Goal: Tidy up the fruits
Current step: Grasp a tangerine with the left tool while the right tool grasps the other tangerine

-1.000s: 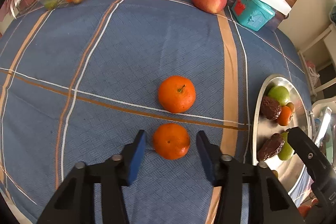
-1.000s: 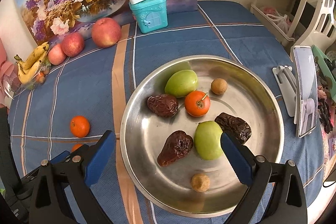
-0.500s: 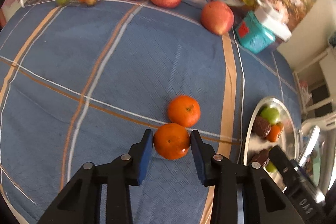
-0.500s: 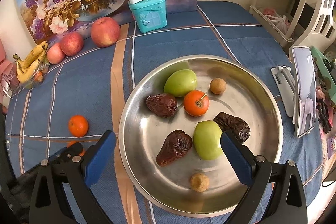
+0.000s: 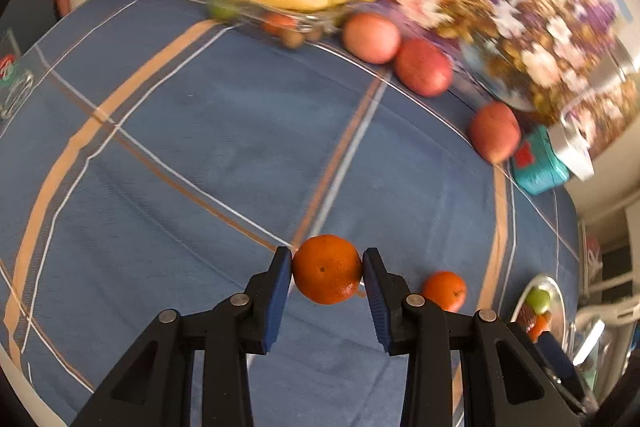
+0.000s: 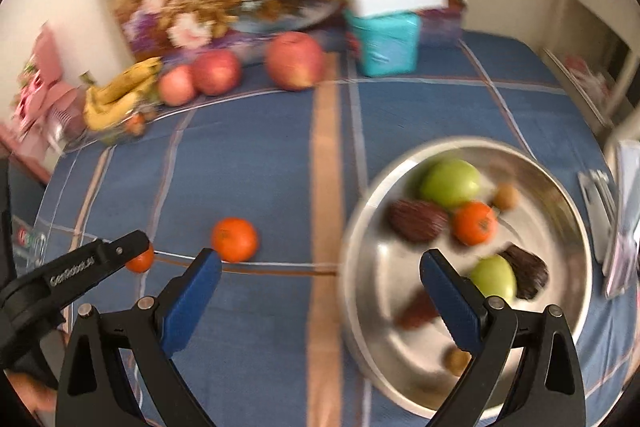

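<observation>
I see the worktop (image 5: 200, 167) broadly bare toward its far edge. Steel bowl (image 6: 360, 307) sits by the right edge. My right tongs (image 6: 320, 291) gape, empty. My left tongs (image 5: 326, 277) are clamped on a tangerine (image 5: 327, 269), a second tangerine (image 5: 445, 291) just beside.

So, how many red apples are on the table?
3, all along the far edge before the flower painting: two side by side next to the bananas, one apart, nearer the teal box. More may be hidden.

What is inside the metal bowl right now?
The metal bowl holds two green fruits, a small orange fruit, dark wrinkled dried fruits and small brown round ones. The right gripper's fingers cover part of it.
</observation>
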Demonstrator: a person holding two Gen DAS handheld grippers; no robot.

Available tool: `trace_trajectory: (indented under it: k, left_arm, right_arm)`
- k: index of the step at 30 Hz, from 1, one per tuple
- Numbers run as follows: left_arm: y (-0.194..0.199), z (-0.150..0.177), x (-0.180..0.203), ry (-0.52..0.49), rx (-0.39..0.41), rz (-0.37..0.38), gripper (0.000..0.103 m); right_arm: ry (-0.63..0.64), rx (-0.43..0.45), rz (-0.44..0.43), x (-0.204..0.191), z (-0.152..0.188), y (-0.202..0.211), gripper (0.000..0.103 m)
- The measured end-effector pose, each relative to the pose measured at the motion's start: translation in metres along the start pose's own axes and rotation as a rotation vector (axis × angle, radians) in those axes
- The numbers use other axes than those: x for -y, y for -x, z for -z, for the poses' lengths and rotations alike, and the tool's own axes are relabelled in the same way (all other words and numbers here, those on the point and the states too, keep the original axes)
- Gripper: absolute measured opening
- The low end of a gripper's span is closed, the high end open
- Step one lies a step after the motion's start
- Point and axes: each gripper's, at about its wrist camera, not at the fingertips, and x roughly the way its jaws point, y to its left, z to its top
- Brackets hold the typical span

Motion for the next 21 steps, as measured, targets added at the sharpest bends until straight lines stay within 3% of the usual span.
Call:
trace_trajectory:
  k: [7,9,11,15,21]
  left_arm:
    - [-0.012,-0.004,-0.019,0.058,-0.038,0.04,0.039]
    - [-0.014,-0.005,-0.021,0.069,-0.045,0.05,0.039]
    - [-0.017,-0.005,-0.021,0.074,-0.052,0.057,0.039]
    - [-0.021,-0.006,-0.022,0.091,-0.061,0.08,0.039]
    - [-0.021,-0.006,-0.025,0.103,-0.062,0.088,0.039]
  right_arm:
    - [0.049,-0.077,0.005,-0.038,-0.006,-0.044,0.098]
    - [0.07,-0.098,0.013,-0.046,-0.006,-0.055,0.093]
    - [0.083,-0.116,0.023,-0.052,-0.005,-0.065,0.079]
    - [0.11,-0.133,0.047,-0.06,-0.004,-0.08,0.074]
    - [0.116,-0.143,0.045,-0.066,0.0,-0.088,0.047]
